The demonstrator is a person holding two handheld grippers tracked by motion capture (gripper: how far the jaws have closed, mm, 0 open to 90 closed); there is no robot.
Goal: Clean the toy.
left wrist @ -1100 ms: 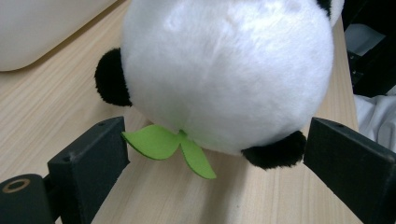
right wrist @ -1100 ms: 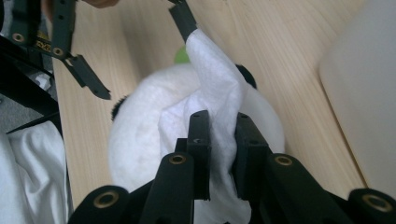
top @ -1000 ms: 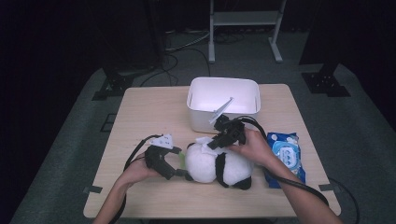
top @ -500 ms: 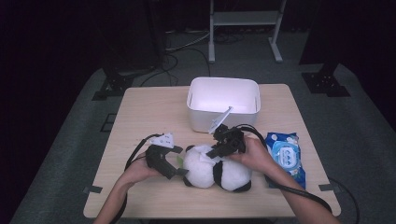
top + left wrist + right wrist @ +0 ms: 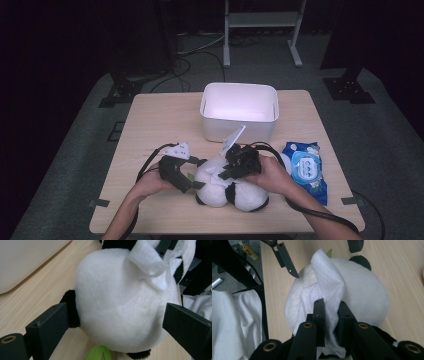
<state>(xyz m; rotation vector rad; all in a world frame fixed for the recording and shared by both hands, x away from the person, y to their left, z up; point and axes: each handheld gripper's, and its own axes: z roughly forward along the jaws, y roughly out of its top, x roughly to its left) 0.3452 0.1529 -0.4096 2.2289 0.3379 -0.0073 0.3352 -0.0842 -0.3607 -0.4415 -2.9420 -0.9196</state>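
Observation:
A black-and-white panda plush (image 5: 227, 190) lies near the table's front edge. My left gripper (image 5: 192, 184) comes at it from the left. In the left gripper view its jaws straddle the white head (image 5: 120, 305), one pressing the black ear (image 5: 71, 307) and the other against the far side. My right gripper (image 5: 222, 174) reaches over the plush from the right. It is shut on a white wipe (image 5: 329, 277), which drapes over the top of the head (image 5: 364, 292). A green tag (image 5: 98, 352) pokes out under the plush.
A white tub (image 5: 235, 131) stands behind the plush at mid-table. To the right, beside my right hand, lies a blue pack of wipes (image 5: 306, 169). Bare wood (image 5: 155, 125) stretches left of the tub. The table's front edge is close below the plush.
My right gripper has slid the wipe toward the person and slightly left over the panda's head. The left gripper and the plush have stayed put.

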